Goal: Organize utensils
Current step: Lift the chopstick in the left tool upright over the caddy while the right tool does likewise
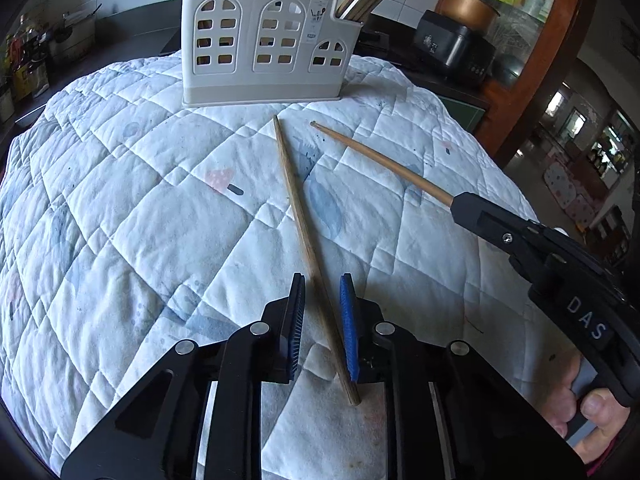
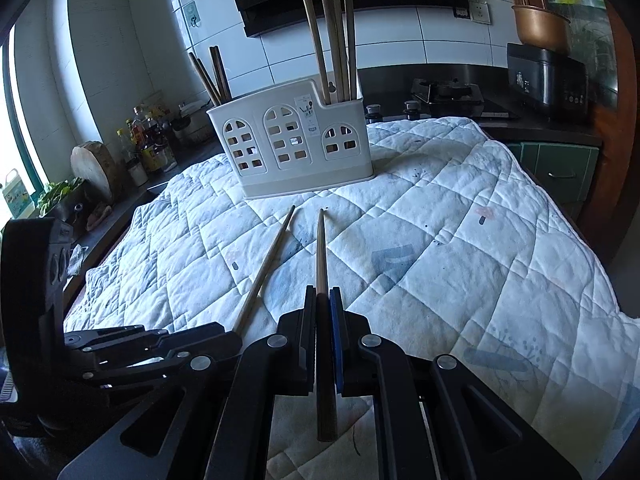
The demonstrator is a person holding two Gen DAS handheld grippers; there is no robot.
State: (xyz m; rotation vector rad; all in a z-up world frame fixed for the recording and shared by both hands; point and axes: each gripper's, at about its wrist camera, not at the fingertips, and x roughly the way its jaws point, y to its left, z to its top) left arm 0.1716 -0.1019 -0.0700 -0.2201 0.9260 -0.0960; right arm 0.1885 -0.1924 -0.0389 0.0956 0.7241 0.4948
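Right claw [image 2: 323, 294] pinches one chopstick [image 2: 320, 248]. Left claw [image 1: 322, 280] open around other chopstick [image 1: 298, 208], on quilt [image 1: 140, 200].

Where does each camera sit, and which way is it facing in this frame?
Left wrist: on the left gripper, looking along open fingers astride a chopstick toward the utensil holder; right gripper and a hand show.
Right wrist: on the right gripper, shut on a second chopstick, facing the holder; left gripper shows.
Shared: holder, chopsticks, quilt.
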